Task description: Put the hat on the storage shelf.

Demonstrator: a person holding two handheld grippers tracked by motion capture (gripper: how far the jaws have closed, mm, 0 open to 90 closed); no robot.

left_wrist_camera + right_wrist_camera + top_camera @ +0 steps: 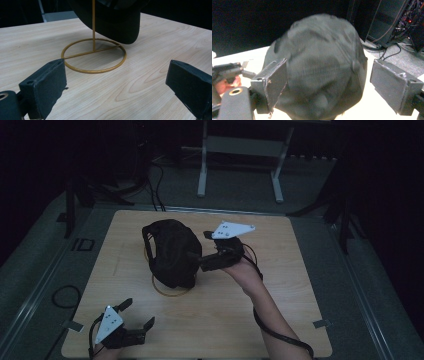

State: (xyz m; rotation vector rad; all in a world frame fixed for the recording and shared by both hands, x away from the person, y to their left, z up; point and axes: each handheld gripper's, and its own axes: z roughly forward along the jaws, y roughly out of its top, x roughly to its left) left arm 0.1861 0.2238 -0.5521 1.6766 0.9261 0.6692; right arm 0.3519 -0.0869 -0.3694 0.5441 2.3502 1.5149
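While my right tongs point(197, 261) gape open around the black cap point(170, 251) on its gold wire stand point(93, 55), my left tongs point(137, 312) wait open and empty, well nearer me.

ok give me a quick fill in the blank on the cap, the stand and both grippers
1. The black cap sits on a thin ____-coloured wire stand.
2. The stand's base is shaped like a ____.
3. The ____ gripper is up at the cap.
4. The left gripper has its jaws ____.

Missing words: gold; ring; right; open
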